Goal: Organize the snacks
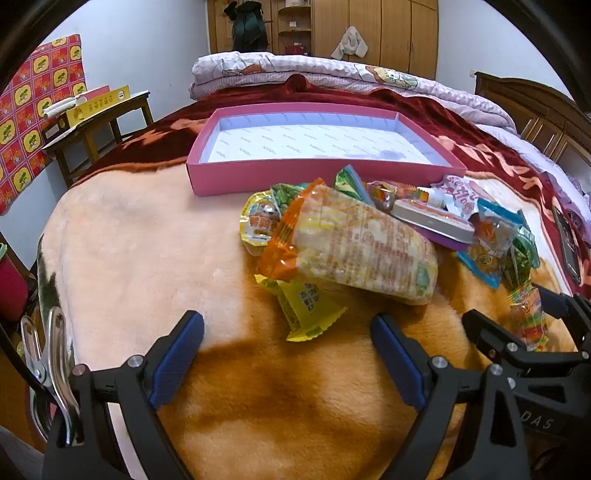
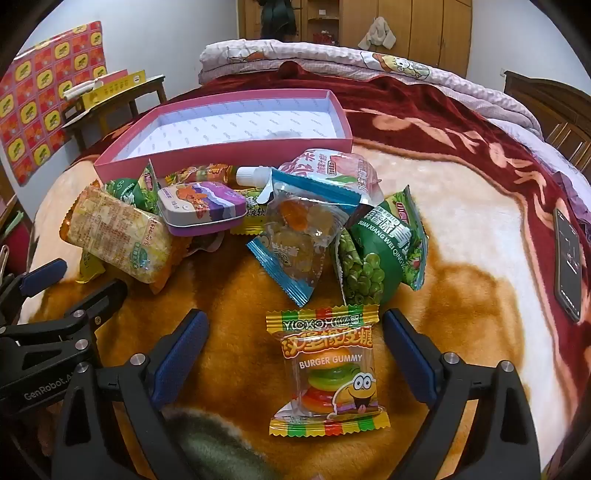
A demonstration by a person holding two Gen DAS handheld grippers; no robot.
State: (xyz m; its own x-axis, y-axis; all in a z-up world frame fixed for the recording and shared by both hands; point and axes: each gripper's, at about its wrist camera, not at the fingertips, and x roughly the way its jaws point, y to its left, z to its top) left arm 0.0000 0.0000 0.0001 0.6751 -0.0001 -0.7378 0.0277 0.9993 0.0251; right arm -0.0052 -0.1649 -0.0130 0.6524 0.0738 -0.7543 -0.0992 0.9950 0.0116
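1. A home bedroom: the work surface is a bed spread with a plush blanket (image 1: 147, 236).
2. A folded cartoon-print quilt (image 1: 332, 74) lies at its far end.
3. Wooden wardrobes (image 1: 373, 29) line the back wall.
4. A carved wooden headboard (image 2: 550, 99) stands at the right.
5. A small wooden side table (image 1: 99, 122) stands left.

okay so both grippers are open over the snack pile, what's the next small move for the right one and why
Probably lower the right gripper and close on the burger gummy packet. It lies apart from the pile, already between the open jaws, and the pink box behind the pile holds nothing yet.
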